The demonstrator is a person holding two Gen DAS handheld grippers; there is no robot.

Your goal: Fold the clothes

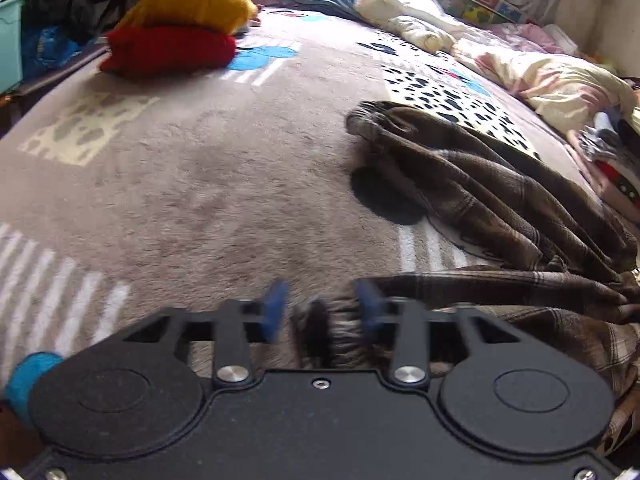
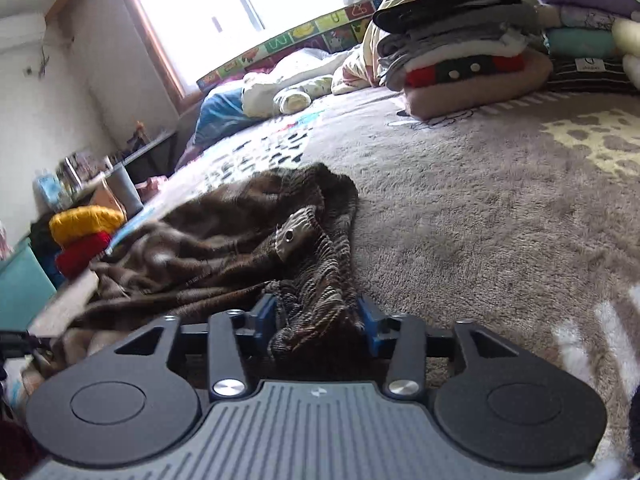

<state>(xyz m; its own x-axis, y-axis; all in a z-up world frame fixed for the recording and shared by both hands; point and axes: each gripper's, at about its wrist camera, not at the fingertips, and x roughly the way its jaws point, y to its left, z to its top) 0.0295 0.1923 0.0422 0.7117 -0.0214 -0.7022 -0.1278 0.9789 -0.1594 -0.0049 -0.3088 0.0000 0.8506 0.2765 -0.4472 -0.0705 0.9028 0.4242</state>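
The right gripper (image 2: 318, 316) has a thick bunch of the brown plaid garment (image 2: 224, 240) filling the gap between its blue pads, which stand about half apart and appear to press the cloth from both sides, so I read it as holding that bunch. The left gripper (image 1: 322, 308) also stands about half apart, with a fringed or ribbed end of the same garment (image 1: 500, 208) lying between its pads (image 1: 276, 304); there the cloth does not fill the gap, the pads are blurred, and I cannot tell whether they pinch it. Outward from both grippers the garment sprawls in loose ridges and wrinkles across the grey patterned blanket (image 1: 192, 184) on the bed, with a buttoned tab (image 2: 294, 236) turned up in the right wrist view. It is crumpled rather than spread flat, and no clean fold line shows in it, so this piece looks to be at the start: it seems it must first be pulled out and smoothed, then folded. Some work appears done elsewhere: a red folded item (image 1: 168, 50) with a yellow one (image 1: 192, 0) on top sits at the far left corner of the bed, and a taller stack of folded clothes (image 2: 460, 52) stands at the far right. Rumpled pale bedding (image 1: 420, 16) lies along the far edge under the window.
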